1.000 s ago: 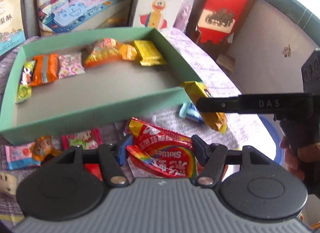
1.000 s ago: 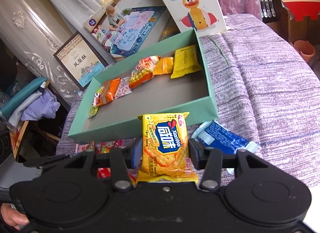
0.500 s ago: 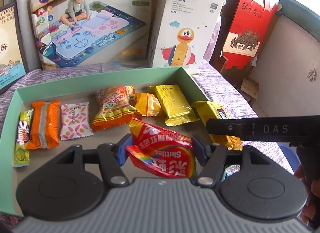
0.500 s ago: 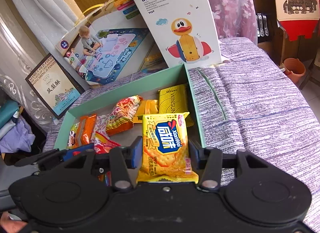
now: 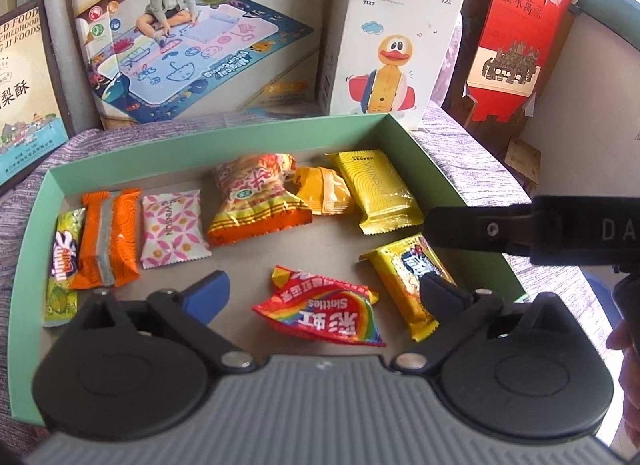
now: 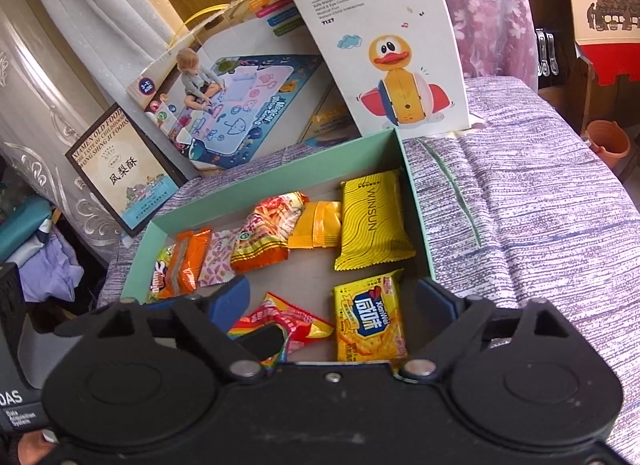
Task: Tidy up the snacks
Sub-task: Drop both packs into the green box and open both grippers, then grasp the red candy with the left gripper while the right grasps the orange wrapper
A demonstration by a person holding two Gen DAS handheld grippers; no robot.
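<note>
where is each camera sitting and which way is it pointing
Left wrist: on the left tongs, looking forward and down into the green box; its open fingers frame the skittles bag, the right tongs' finger crosses from the right, and the person's hand shows at the edge.
Right wrist: on the right tongs, looking into the same box from its right end, open above the cracker pack.
Shared: the box, both released packs, the yellow winsun pack, the duck carton.
</note>
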